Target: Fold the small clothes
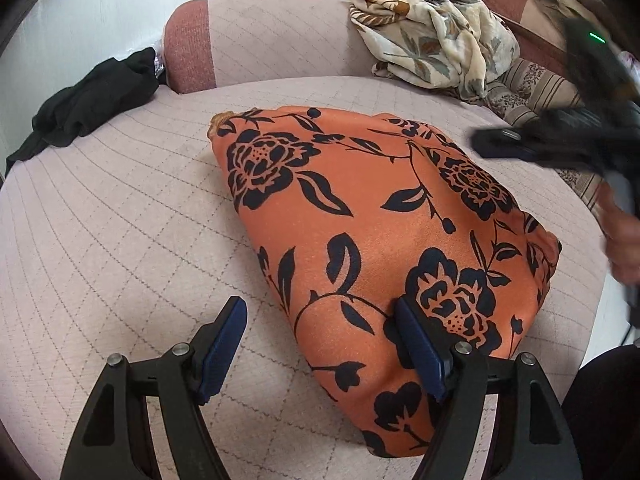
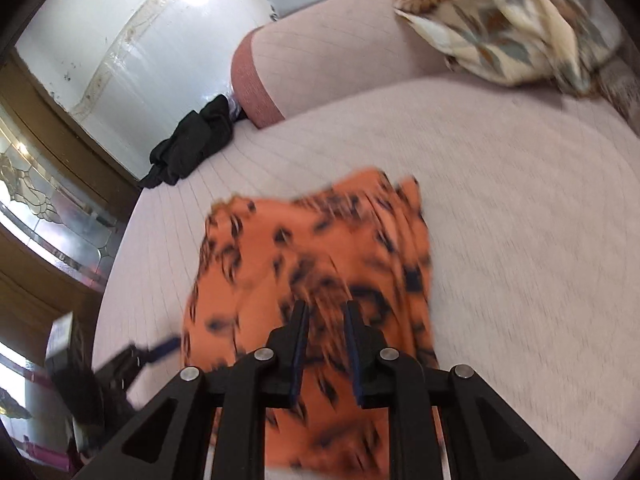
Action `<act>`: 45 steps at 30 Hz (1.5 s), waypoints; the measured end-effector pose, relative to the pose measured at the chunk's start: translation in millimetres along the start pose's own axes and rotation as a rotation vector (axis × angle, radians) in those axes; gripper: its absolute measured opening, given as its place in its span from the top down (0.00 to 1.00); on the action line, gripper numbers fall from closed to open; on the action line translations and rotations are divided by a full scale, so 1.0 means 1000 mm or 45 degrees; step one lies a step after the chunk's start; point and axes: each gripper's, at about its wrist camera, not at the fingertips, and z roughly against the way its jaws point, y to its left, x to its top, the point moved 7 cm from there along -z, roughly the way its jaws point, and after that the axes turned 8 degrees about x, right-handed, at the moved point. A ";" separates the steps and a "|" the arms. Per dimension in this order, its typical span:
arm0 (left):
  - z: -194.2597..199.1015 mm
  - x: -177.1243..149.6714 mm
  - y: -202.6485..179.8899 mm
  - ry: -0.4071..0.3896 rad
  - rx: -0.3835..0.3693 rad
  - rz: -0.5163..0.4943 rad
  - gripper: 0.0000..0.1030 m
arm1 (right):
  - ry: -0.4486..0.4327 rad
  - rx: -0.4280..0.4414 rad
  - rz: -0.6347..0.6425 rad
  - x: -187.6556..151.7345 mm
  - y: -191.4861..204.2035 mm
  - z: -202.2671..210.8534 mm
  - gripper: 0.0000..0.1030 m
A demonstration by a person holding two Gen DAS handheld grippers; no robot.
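Note:
An orange garment with black flowers (image 1: pixel 372 216) lies folded on the pink quilted bed (image 1: pixel 120 208). My left gripper (image 1: pixel 320 320) is open over its near left edge, with the right finger above the cloth and the left finger above the bed; it holds nothing. My right gripper (image 2: pixel 326 312) hovers above the same garment (image 2: pixel 312 248) with a narrow gap between its fingers and nothing visibly in them. That view is blurred by motion. The right gripper also shows in the left wrist view (image 1: pixel 520 140) as a dark blur.
A black garment (image 1: pixel 80 104) lies at the bed's far left edge. A cream floral blanket (image 1: pixel 436 36) and striped cushions (image 1: pixel 532 92) are piled at the back right. A pink bolster (image 1: pixel 256 40) runs along the back. The bed drops off at the left, beside a wall and glass door.

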 end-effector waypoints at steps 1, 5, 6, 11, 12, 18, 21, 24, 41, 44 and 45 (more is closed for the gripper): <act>0.000 0.000 0.000 0.003 -0.006 0.002 0.24 | 0.008 -0.014 -0.006 0.010 0.000 -0.013 0.81; -0.004 -0.002 0.002 0.009 -0.013 0.016 0.18 | 0.071 -0.093 -0.071 0.029 -0.014 -0.059 0.79; -0.006 -0.003 0.002 0.018 -0.021 0.023 0.18 | 0.091 -0.184 -0.062 0.031 -0.026 -0.073 0.79; -0.002 -0.008 0.002 0.006 -0.039 0.008 0.18 | 0.029 -0.213 -0.081 0.053 -0.024 -0.081 0.79; -0.001 -0.010 0.002 0.000 -0.044 0.006 0.18 | -0.008 -0.181 -0.046 0.059 -0.014 -0.079 0.77; 0.001 -0.022 0.005 0.020 -0.147 0.054 0.14 | 0.031 0.169 0.115 0.057 0.066 -0.095 0.78; -0.003 -0.030 0.002 0.039 -0.122 0.028 0.08 | 0.127 0.187 0.120 0.046 0.079 -0.128 0.78; -0.001 -0.030 -0.001 0.014 -0.064 0.013 0.05 | 0.219 0.117 0.068 0.027 0.064 -0.166 0.78; 0.004 -0.025 -0.004 -0.006 0.034 -0.034 0.05 | 0.062 -0.093 0.012 -0.024 0.009 -0.013 0.78; 0.002 -0.025 -0.004 -0.001 0.035 -0.029 0.05 | 0.136 -0.112 -0.059 -0.048 -0.015 -0.019 0.78; 0.002 -0.025 -0.003 0.000 0.037 -0.029 0.05 | 0.113 -0.092 -0.079 -0.049 -0.017 -0.018 0.78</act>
